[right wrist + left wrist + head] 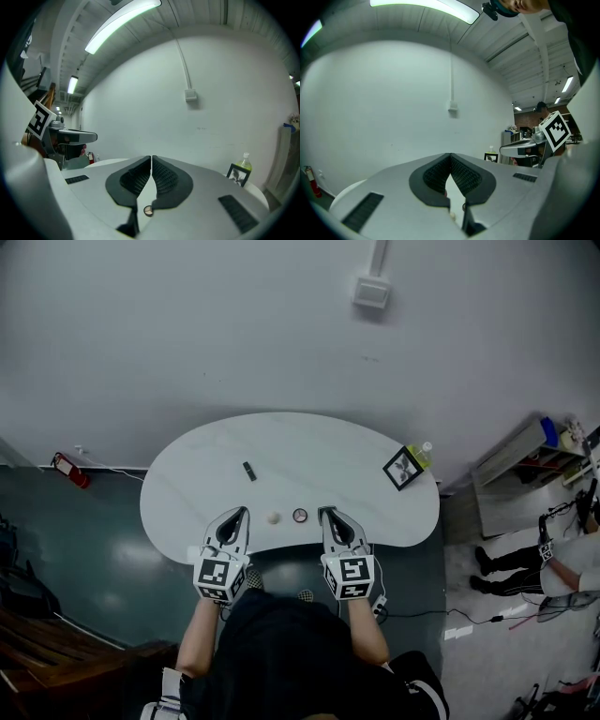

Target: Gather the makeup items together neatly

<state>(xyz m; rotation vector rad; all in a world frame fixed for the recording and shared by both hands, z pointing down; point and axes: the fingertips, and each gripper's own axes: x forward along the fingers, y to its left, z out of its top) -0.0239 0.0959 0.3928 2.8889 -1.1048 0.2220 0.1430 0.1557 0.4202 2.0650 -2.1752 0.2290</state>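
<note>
On the white kidney-shaped table [309,451] lie three small makeup items. A black stick [248,471] rests toward the middle. A cream round puff [274,517] and a round compact [300,515] sit near the front edge. My left gripper [240,511] hovers at the front edge just left of the puff, jaws shut and empty [450,155]. My right gripper [325,512] hovers just right of the compact, also shut with nothing held [152,157]. Below the right jaws, the right gripper view shows the compact [148,210].
A black picture frame [403,468] and a green bottle [425,454] stand at the table's far right. A red fire extinguisher [70,470] lies on the floor at the left. A shelf [525,460] and a seated person [530,559] are at the right.
</note>
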